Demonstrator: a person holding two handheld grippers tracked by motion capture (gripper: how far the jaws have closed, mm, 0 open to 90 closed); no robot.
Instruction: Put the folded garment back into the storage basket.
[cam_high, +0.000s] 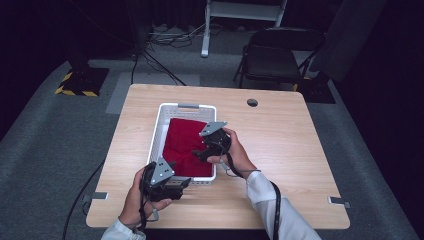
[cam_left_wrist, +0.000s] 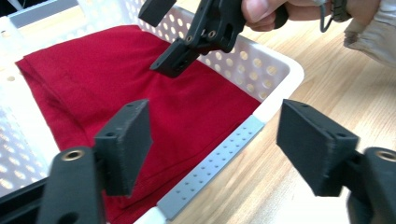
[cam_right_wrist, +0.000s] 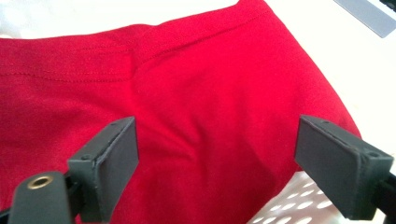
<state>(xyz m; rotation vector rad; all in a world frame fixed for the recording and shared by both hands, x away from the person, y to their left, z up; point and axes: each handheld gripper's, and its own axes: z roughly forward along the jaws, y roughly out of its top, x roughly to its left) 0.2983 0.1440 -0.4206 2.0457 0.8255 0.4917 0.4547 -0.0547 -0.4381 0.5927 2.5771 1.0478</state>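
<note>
A: Start nearest the person. Where is the left tool?

B: At the near end of the white basket, around 6 o'clock on the bench. Its jaws are spread wide with nothing between them; in the left gripper view they straddle the basket's near corner and its grey handle strip, one jaw over the cloth and the other over bare wood.

A: And the folded red cloth?

B: It lies flat inside the basket, filling most of the floor. Its long axis runs from 6 to 12 o'clock, like the basket's. From the left tool it lies just ahead, toward 12.

A: The right tool?

B: It reaches in over the basket's 3 o'clock wall and hangs above the cloth's near half, pointing toward 9. Its jaws are parted too, gripping nothing; the right gripper view shows red fabric under the gap, close but, as far as I can tell, untouched.

A: So which hand is nearer?

B: The right one; it is already over the cloth. I'd say any coming pinch turns on dropping straight down onto that fabric.

A: Anything in the way?

B: The perforated basket walls, mainly. Farther off, a cable hole sits near the bench's 1 o'clock edge, and a dark chair stands on the floor beyond.
</note>
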